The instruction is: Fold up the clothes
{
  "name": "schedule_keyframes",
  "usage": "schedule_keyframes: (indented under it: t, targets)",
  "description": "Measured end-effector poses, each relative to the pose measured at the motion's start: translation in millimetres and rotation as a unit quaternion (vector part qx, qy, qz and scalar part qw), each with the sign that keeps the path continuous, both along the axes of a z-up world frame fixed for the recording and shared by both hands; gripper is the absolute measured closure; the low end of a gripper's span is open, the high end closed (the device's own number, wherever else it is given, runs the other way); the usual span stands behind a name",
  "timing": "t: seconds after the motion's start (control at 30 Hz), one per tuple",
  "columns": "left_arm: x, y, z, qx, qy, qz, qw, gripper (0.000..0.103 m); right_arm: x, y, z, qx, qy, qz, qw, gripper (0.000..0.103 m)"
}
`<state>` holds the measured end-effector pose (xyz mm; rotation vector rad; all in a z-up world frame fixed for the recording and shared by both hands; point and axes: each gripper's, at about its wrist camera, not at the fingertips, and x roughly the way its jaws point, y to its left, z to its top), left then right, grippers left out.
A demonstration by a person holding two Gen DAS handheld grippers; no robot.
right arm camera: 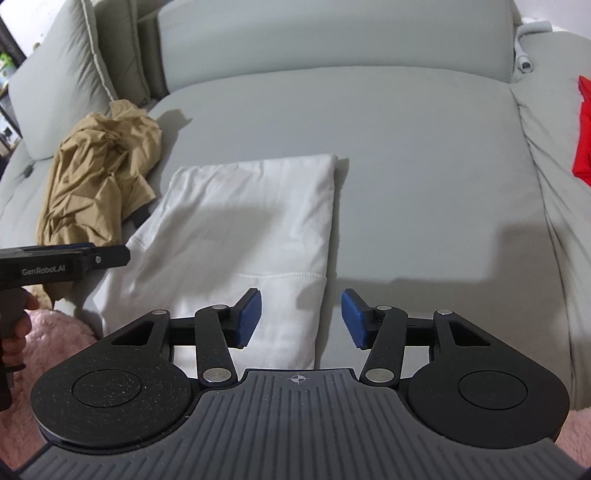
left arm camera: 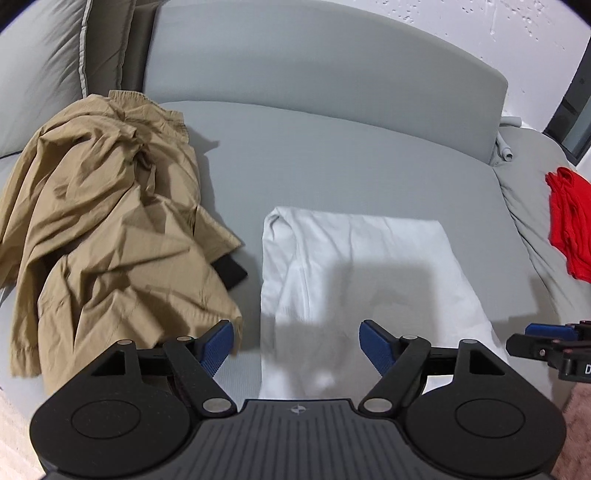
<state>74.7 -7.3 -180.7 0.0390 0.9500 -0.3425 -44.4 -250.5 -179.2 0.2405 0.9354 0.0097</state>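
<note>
garment (left arm camera: 354, 273) status: white cloth lies folded into a flat rectangle on the grey sofa seat (left arm camera: 332, 162), directly ahead of both claws. my left claw (left arm camera: 297, 347) hovers over its near edge, jaws spread wide, nothing held. my right claw (right arm camera: 301, 319) hovers at its right near corner, jaws likewise wide apart and empty.

step in hand, as i judge it: this fold is nearly complete; one more fold or a set-aside remains. the next move calls for lowering both claws to the near hem, pinching only the upper layers, and lifting evenly so the stack does not slide.

a crumpled tan garment (left arm camera: 110, 229) waits unfolded just left of the white cloth. a red garment (left arm camera: 570, 229) lies well apart on the right cushion. back cushions (right arm camera: 332, 40) stand behind; a white wall (left arm camera: 480, 33) shows beyond.
</note>
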Motion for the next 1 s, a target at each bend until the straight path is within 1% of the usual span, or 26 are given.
schedule_keyframes:
  t: [0.07,0.13,0.23,0.33,0.47,0.5,0.53,0.63,0.67,0.77,0.8,0.83,0.93,1.0]
  targets:
    - [6.3,-1.8,-5.1,0.01,-0.001,0.001,1.0,0.027,8.1,-1.9,-4.5,0.002,0.002,-0.004,1.0,0.049]
    - [14.9,-5.4,-16.1,0.027,0.016,-0.007,0.9995,0.027,16.3,-4.0,-9.3,0.003,0.006,-0.009,1.0,0.048]
    - [22.2,-8.2,-26.1,0.042,0.021,-0.022,0.9987,0.027,29.7,-7.9,-17.2,0.004,0.012,-0.02,1.0,0.047]
    - [24.9,-12.6,-29.1,0.044,0.015,-0.043,0.998,0.028,40.2,-10.5,-23.9,0.007,0.017,-0.025,1.0,0.047]
    - [27.6,-13.9,-31.5,0.031,0.01,-0.06,0.9977,0.029,50.2,-12.8,-32.1,0.006,0.015,-0.028,0.999,0.047]
    - [28.0,-12.7,-30.1,0.013,0.007,-0.066,0.9977,0.031,51.6,-13.1,-33.8,0.007,0.015,-0.029,0.999,0.047]
    - [27.8,-12.0,-28.7,0.004,0.004,-0.069,0.9976,0.032,52.4,-13.1,-35.0,0.007,0.012,-0.029,0.999,0.047]
    - [27.0,-12.3,-23.8,-0.012,-0.017,-0.068,0.9975,0.031,52.6,-13.0,-37.0,0.003,0.006,-0.025,1.0,0.047]
    - [29.3,-12.4,-26.0,-0.008,-0.015,-0.064,0.9978,0.029,53.0,-13.5,-38.0,0.004,0.006,-0.024,1.0,0.047]
    - [37.9,-10.5,-39.8,0.016,0.027,-0.046,0.9984,0.028,53.9,-15.0,-40.4,0.005,0.005,-0.022,1.0,0.047]
    - [38.5,-7.2,-43.5,0.009,0.039,-0.041,0.9984,0.026,54.3,-14.7,-40.4,0.005,0.006,-0.021,1.0,0.047]
    - [37.7,-6.5,-43.4,0.005,0.043,-0.041,0.9982,0.026,54.7,-14.4,-40.3,0.004,0.006,-0.021,1.0,0.047]
    - [33.6,-10.8,-43.1,0.016,0.058,-0.056,0.9966,0.023,55.0,-13.5,-39.5,-0.001,0.011,-0.018,1.0,0.047]
    - [31.4,-11.3,-43.7,0.018,0.063,-0.058,0.9962,0.022,55.8,-13.4,-38.6,0.001,0.014,-0.02,1.0,0.047]
